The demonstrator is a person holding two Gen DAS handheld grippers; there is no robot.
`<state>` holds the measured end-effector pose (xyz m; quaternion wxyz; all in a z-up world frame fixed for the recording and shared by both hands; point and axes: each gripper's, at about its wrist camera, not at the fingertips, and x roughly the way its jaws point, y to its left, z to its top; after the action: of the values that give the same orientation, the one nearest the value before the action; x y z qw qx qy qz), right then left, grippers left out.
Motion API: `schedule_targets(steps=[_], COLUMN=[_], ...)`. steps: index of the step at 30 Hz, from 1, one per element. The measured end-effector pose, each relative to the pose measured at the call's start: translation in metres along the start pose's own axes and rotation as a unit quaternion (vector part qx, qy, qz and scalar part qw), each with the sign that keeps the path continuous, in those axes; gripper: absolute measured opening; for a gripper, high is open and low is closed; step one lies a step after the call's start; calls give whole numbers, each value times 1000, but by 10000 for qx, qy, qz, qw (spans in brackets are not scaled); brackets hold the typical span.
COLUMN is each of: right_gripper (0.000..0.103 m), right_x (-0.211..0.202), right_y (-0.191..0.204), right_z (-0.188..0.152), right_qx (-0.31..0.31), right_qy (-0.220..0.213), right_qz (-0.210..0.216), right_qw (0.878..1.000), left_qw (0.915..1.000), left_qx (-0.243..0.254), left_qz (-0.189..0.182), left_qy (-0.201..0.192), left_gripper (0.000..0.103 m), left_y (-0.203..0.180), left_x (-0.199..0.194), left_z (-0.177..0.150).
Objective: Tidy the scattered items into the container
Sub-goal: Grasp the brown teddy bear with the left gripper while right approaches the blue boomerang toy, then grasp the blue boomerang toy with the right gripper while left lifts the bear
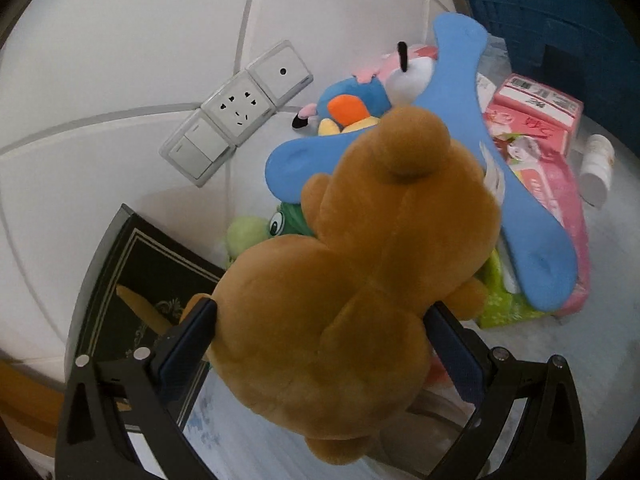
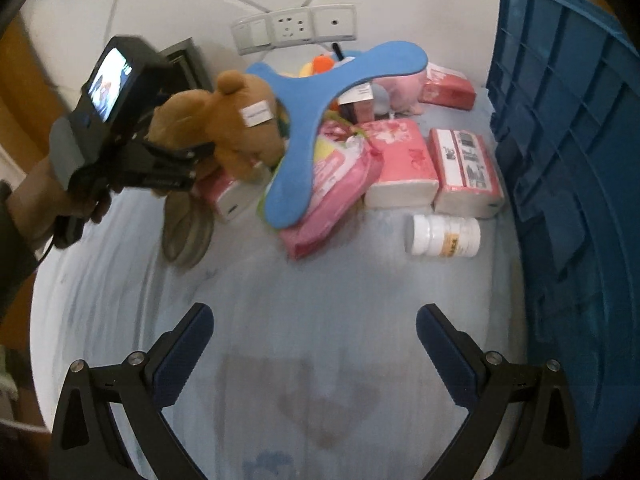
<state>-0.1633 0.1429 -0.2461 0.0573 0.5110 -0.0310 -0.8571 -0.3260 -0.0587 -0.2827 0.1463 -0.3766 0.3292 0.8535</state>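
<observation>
A brown plush bear (image 1: 360, 272) fills the space between the fingers of my left gripper (image 1: 324, 312), which stand at full width; its sides touch both pads without being squeezed. In the right wrist view the bear (image 2: 224, 120) leans on the pile, over a pink tissue pack (image 2: 228, 196), with the left gripper (image 2: 188, 160) and a hand behind it. A blue three-armed foam toy (image 2: 304, 92) lies across the pile. My right gripper (image 2: 314, 320) hangs open and empty over the bare table. The blue crate (image 2: 568, 120) stands at the right.
Pink tissue packs (image 2: 400, 160), a white bottle (image 2: 442, 236) lying on its side, a blue penguin plush (image 1: 352, 100) and a green frog plush (image 1: 276, 224) crowd the pile. A dark box (image 1: 148, 280) leans at the left. Wall sockets (image 1: 236, 116) sit behind.
</observation>
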Motion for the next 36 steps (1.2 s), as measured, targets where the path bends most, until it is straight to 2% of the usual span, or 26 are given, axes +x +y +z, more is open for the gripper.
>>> schedule_targets(steps=[7,12,16,21,28,30,31,32,33,36], right_gripper=[103,103,103,103,100,90,76,49,36,33], right_x=[44,69,86,105,131,137,140,143,145,143], right_y=[2,8,14,25,41,45,46,46,46,43], right_z=[47,82,102,114,129,133,135,136,137,135], right_qx=[45,46,28,-81,-247,-279,-267,-258,-257,-193], right_qy=[-370,-586,-679,-680,-641,-628,-601,-564,-490,-346], right_qz=[-219,-299,-295,-371,-569,-687,-744,-801,-838,-703], right_qw=[9991,9978,9972,9970,9960,9953,9951,9949,9949,9967], left_qw=[9994,9972,9907,9816,9722,9716,9716,9718,9718,9687], left_qx=[-213,-569,-1152,-1745,-2225,-2254,-2259,-2257,-2263,-2411], left_qz=[-122,-178,-299,-275,86,139,157,186,225,275], left_qy=[-257,-452,-655,-729,-728,-706,-692,-660,-617,-518], left_gripper=[103,103,85,82,81,81,81,81,81,81], left_y=[5,8,19,30,42,41,40,39,37,37], left_x=[8,11,-1,-21,-54,-59,-61,-61,-61,-62], left_z=[-5,-10,-22,-49,-85,-93,-97,-98,-100,-105])
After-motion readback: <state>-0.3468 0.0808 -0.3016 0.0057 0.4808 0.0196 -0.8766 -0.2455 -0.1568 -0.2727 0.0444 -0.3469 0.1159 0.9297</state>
